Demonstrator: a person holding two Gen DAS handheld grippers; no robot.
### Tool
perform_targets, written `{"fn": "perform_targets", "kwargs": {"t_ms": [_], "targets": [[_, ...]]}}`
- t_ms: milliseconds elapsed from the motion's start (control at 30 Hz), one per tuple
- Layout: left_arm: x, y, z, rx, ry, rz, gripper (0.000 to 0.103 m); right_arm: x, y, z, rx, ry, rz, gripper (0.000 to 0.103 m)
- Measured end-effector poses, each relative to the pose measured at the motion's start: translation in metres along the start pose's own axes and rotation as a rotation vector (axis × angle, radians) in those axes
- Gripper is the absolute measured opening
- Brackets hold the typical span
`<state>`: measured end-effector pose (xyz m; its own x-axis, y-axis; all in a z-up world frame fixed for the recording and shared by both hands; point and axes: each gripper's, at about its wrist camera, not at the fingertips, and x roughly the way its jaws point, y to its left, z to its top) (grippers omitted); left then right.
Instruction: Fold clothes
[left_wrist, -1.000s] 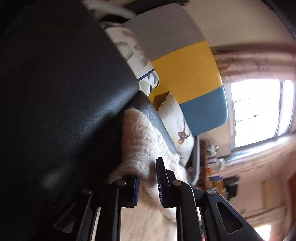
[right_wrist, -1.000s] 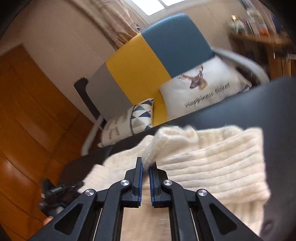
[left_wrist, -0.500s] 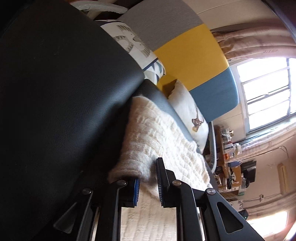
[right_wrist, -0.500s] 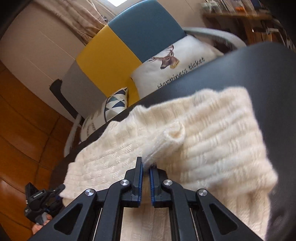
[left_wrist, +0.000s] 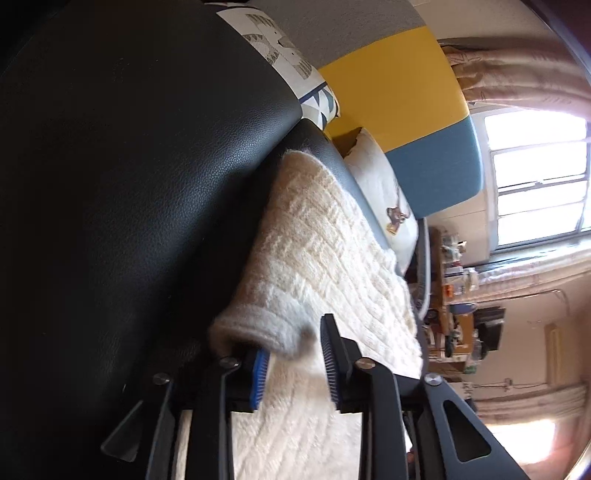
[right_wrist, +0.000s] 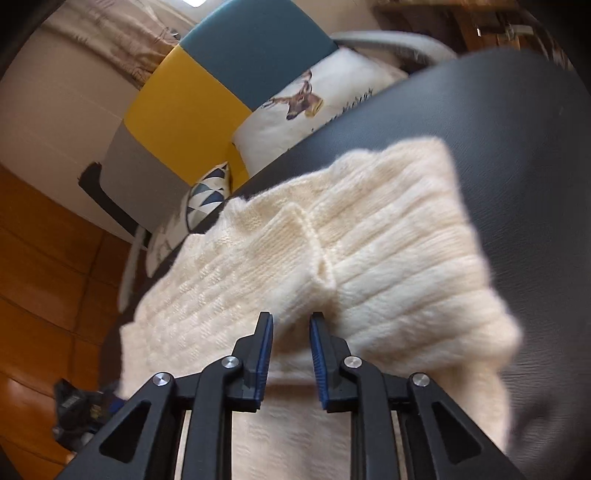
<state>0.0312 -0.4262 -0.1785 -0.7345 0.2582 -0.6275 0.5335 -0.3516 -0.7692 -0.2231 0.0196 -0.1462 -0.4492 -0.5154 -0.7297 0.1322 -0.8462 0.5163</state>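
A cream knitted sweater lies folded on a black leather seat. In the right wrist view it fills the middle, with the right gripper at 6 o'clock. Its jaws have just been opening; they stand apart with a fold of the knit between them, not pressed. In the left wrist view the sweater runs from the centre toward 6 o'clock, and the left gripper sits low. Its jaws have also just been opening and stand apart, the rolled edge of the sweater resting against one pad only. A deer cushion lies at 12 o'clock beyond the seat.
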Motion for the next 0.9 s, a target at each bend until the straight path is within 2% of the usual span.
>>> {"fn": "perform_targets", "kwargs": {"t_ms": [67,167,233,333,433,500,533,600,633,667,700,767,833,900], "targets": [[-0.015,0.003,-0.001,-0.01,0.004,-0.038,0.03,-0.017,0.01,0.0,-0.081,-0.052,-0.067,0.023],[-0.029,-0.008,0.004,-0.007,-0.061,-0.078,0.03,-0.021,0.04,0.003,-0.218,-0.068,-0.064,0.023],[-0.036,-0.02,0.011,0.03,-0.093,-0.104,0.03,-0.011,0.064,0.003,-0.318,-0.059,-0.092,0.023],[-0.025,-0.046,0.026,0.065,-0.104,-0.14,0.031,0.022,0.085,0.008,-0.393,-0.007,-0.144,0.023],[0.008,-0.066,0.042,0.097,-0.064,-0.123,0.033,0.051,0.089,0.013,-0.4,0.034,-0.195,0.023],[0.035,-0.072,0.049,0.112,-0.029,-0.071,0.033,0.065,0.085,0.014,-0.409,0.052,-0.261,0.023],[0.047,-0.074,0.052,0.139,-0.008,-0.035,0.033,0.072,0.081,0.014,-0.412,0.061,-0.296,0.02],[0.064,-0.071,0.054,0.183,-0.04,0.12,0.033,0.075,0.073,0.013,-0.401,0.047,-0.3,0.019],[0.067,-0.066,0.055,0.188,-0.042,0.137,0.032,0.074,0.072,0.011,-0.407,0.036,-0.296,0.019],[0.07,-0.061,0.055,0.193,-0.045,0.153,0.022,0.074,0.073,0.009,-0.426,0.028,-0.297,0.019],[0.073,-0.056,0.056,0.196,-0.046,0.166,0.021,0.073,0.073,0.007,-0.443,0.018,-0.297,0.019],[0.061,-0.049,0.061,0.157,-0.025,0.047,0.022,0.071,0.073,0.004,-0.459,0.0,-0.288,0.019],[0.041,-0.04,0.072,0.126,-0.05,0.014,0.028,0.069,0.072,0.003,-0.455,-0.004,-0.273,0.02],[0.024,-0.031,0.086,0.142,-0.082,0.048,0.043,0.068,0.07,0.004,-0.443,-0.004,-0.256,0.021]]}}
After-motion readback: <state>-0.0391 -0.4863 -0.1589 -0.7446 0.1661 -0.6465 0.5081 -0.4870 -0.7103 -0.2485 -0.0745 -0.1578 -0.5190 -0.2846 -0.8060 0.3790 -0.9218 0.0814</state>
